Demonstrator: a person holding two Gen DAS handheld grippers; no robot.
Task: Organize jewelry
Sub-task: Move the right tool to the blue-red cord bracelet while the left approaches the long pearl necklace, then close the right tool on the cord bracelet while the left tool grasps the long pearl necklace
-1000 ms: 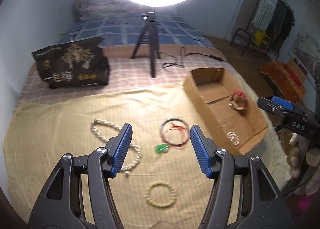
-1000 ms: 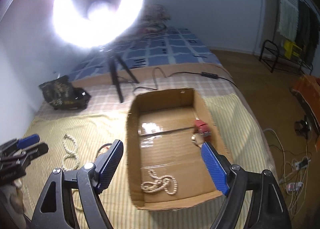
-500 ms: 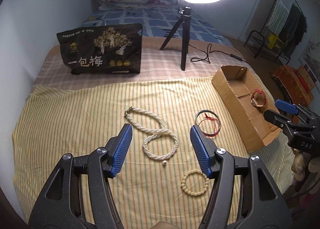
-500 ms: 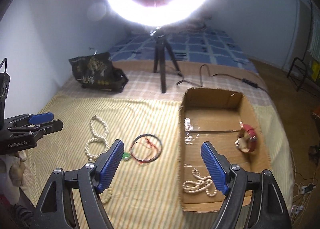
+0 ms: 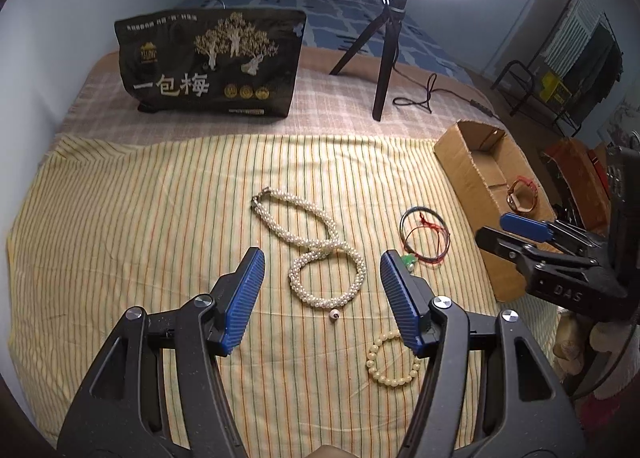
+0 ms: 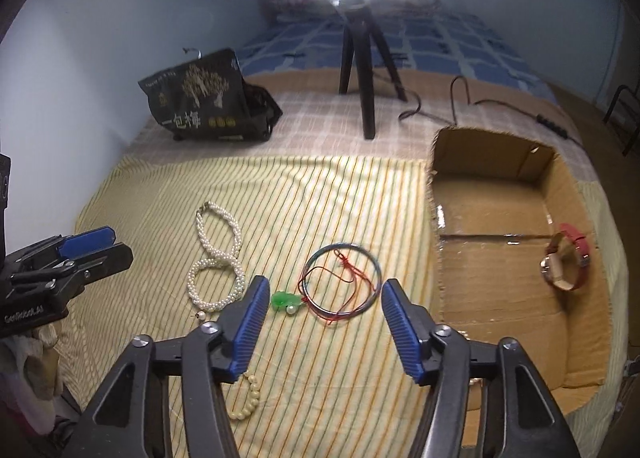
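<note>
I count three pieces on the striped cloth [image 5: 120,218] and one watch [image 6: 566,266] in the box [image 6: 496,150].

The pearl rope [image 5: 320,254] is a thick braid of small white beads, twisted into a figure eight at centre frame in the left view. One loose bead with a stud [image 5: 334,314] lies just below its lower loop. The bracelet [image 5: 394,358] is a ring of larger cream beads, lower right of centre, partly behind my left gripper's right finger. The cord necklace [image 6: 340,282] is a thin dark hoop with red thread and a green pendant [image 6: 285,299], mid-frame in the right view.

The watch has a red strap and a pale square case; it stands on edge at the right side of the box. The box is plain brown cardboard, open on top, with glossy tape across its floor.

Left gripper [image 5: 322,282] tilts steeply down above the pearl rope, jaws spread, nothing between the ribbed blue pads.

Right gripper [image 6: 325,312] tilts steeply down above the cord necklace. Its jaws have just been closing but stand apart, gripping nothing.

One black bag [image 5: 212,62] and one tripod [image 5: 384,54] sit in the upper frame.
</note>
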